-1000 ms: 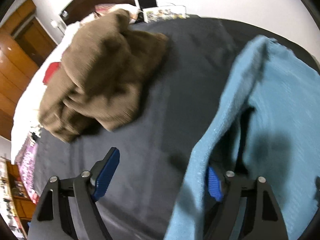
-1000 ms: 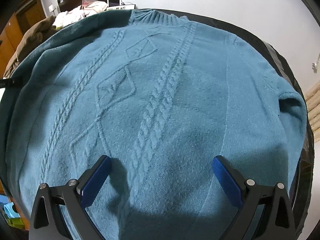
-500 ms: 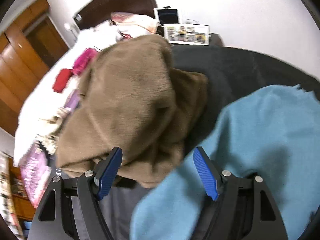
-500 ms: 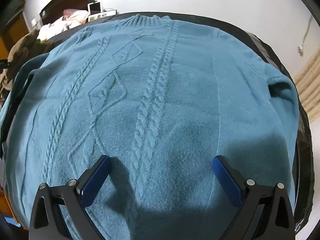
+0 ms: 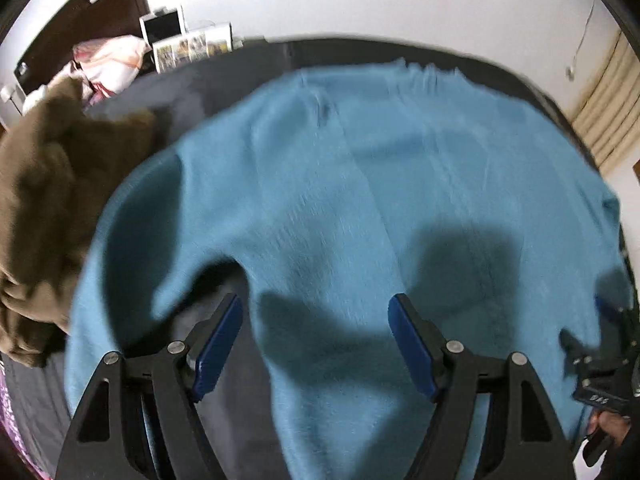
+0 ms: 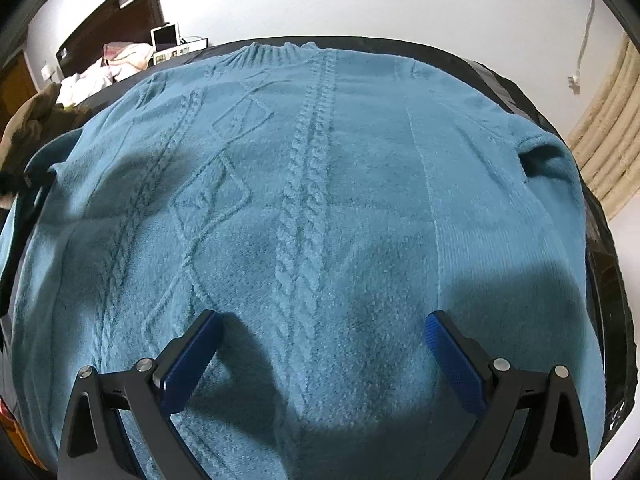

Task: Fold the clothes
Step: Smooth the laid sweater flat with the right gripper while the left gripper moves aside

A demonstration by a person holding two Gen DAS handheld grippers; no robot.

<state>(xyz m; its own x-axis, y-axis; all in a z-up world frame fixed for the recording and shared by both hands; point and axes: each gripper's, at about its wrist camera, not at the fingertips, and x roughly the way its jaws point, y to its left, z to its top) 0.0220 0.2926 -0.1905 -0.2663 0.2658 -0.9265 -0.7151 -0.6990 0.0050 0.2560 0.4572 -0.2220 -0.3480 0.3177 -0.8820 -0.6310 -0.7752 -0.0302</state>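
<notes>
From the left wrist view, the blue sweater (image 5: 360,208) lies spread on the dark sheet (image 5: 240,68), its long axis running away toward the wall, one sleeve curving down at the near left. The knit looks soft and fuzzy, though blurred. The left gripper (image 5: 316,344) hovers over the near edge, its blue-padded fingers (image 5: 218,346) wide apart and holding nothing. A crumpled brown garment (image 5: 44,200) sits beside the sweater's left.

From the right wrist view, the ribbed collar (image 6: 272,54) points at the far wall; raised cable braids and diamonds run lengthwise. The right gripper (image 6: 320,356) hangs above the lower body, fingers spread, empty.
</notes>
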